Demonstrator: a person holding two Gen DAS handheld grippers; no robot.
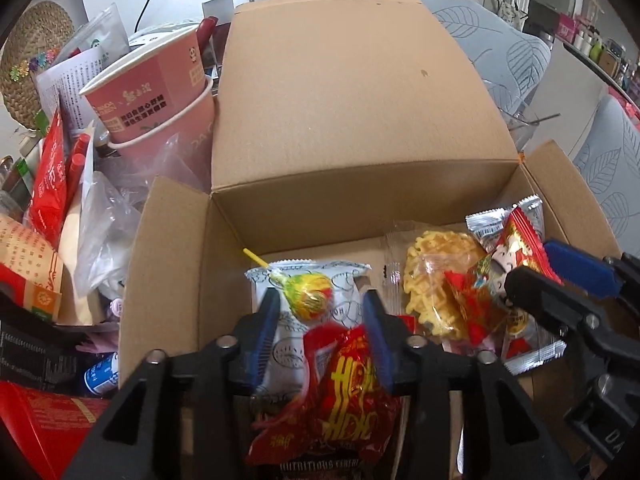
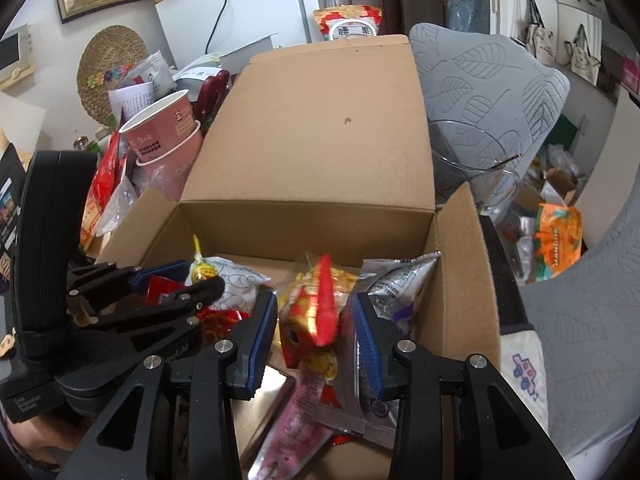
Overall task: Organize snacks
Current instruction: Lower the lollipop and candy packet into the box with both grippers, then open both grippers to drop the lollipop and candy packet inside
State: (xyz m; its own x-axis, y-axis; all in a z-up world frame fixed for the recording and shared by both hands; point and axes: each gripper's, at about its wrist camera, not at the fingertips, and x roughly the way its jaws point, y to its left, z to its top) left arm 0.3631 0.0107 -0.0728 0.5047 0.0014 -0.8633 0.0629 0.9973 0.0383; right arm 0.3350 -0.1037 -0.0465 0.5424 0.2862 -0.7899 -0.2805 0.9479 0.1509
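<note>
Left wrist view: my left claw [image 1: 322, 330] stands part open over the cardboard box [image 1: 176, 240], a red snack packet [image 1: 348, 392] lying loose between its pads, long axis toward me. Right wrist view: my right claw [image 2: 316, 330] is likewise apart around a red-gold packet [image 2: 320, 308], standing on edge, unclamped.

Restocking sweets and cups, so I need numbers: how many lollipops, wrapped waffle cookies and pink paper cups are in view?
Lollipop: 1, in the box
Waffle cookie: 1, in the box
Pink paper cups: 2, stacked beside the box
Total: 4
</note>
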